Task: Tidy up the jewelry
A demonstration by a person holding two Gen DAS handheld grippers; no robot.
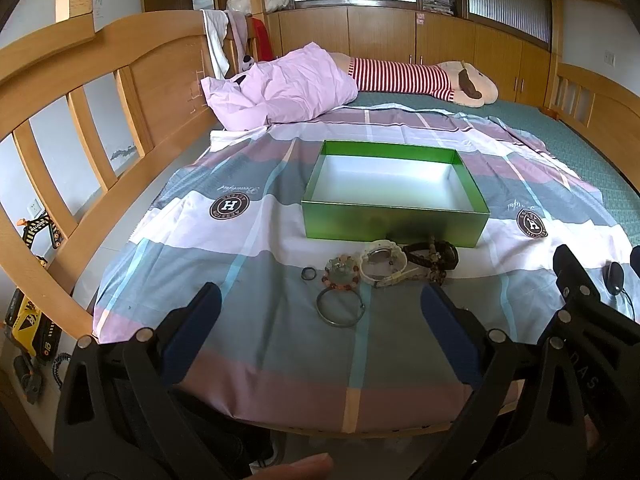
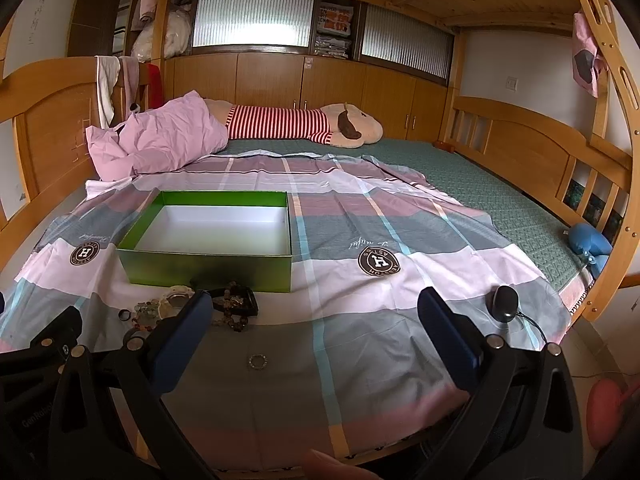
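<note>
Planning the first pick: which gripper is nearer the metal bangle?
Left. The left gripper frames the metal bangle just ahead; the right gripper sits off to its right.

The right hand-held gripper (image 2: 314,328) partly hides the jewelry pile (image 2: 192,306).

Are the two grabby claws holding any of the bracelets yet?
No, nothing is held. The left gripper and the right gripper are both open, with only the bedsheet between their fingers. The bracelets lie beside the green box.
</note>
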